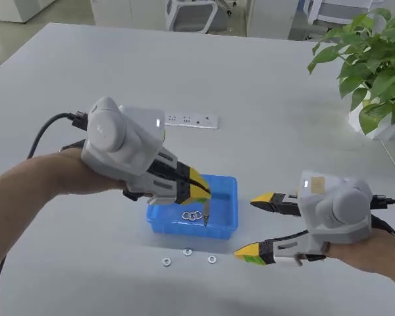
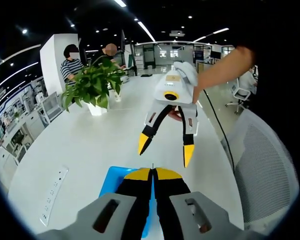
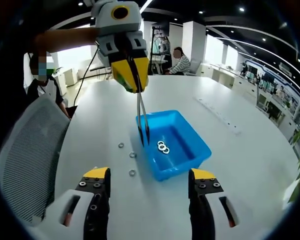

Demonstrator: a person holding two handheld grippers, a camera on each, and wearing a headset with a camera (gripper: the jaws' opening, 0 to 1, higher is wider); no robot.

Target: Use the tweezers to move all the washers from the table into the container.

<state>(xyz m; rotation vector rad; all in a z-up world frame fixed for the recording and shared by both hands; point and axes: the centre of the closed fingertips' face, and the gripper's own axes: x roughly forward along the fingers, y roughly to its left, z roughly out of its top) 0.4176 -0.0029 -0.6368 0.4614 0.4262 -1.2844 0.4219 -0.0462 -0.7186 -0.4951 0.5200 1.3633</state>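
Left grey-and-yellow gripper (image 1: 201, 191), clamped on slim upright metal tweezers (image 1: 206, 212) above the near wall of the blue plastic container (image 1: 184, 228), sat closer than the spread right gripper (image 1: 247, 225) to three steel washers (image 1: 187, 251) lying just in front.

Open white counter (image 1: 184, 72) around a blue container (image 1: 228, 197).
The left hand-held gripper (image 1: 201, 190) and its tweezers (image 1: 206, 212) hang over the container's near-left part; a power strip (image 1: 192, 120) lies beyond.
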